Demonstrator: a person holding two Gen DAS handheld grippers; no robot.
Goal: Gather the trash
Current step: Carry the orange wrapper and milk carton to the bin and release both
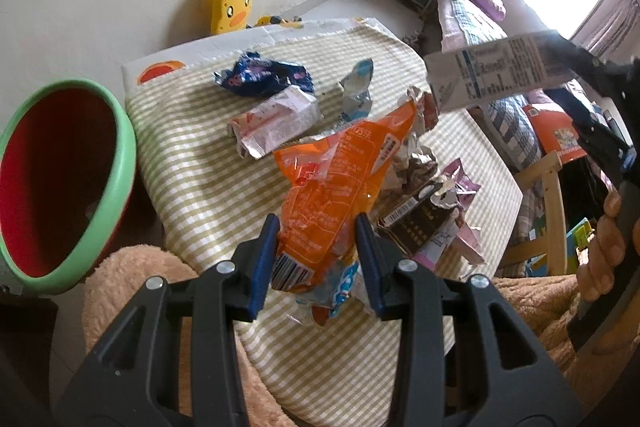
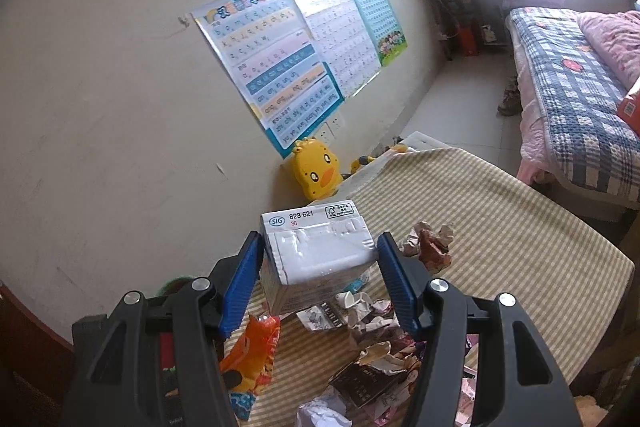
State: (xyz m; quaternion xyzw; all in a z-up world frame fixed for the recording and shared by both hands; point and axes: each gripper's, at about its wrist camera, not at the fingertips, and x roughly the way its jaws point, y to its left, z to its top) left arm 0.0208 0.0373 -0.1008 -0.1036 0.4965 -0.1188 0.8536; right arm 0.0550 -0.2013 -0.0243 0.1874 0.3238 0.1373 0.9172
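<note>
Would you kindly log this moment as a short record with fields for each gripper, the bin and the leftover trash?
left gripper: shut on orange snack bag
right gripper: shut on white carton, held above the table
bin: green rim, red inside, left of striped table
leftover trash: blue wrapper, dark box, crumpled wrappers

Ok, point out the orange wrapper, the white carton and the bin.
orange wrapper (image 1: 328, 187), left wrist view, printed middle.
white carton (image 2: 320, 255), right wrist view, bottom panel.
bin (image 1: 120, 163), left wrist view, green rim.

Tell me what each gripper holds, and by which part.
Left gripper pinches the orange snack wrapper at its lower barcode end. Right gripper clamps the white carton across its side walls.
</note>
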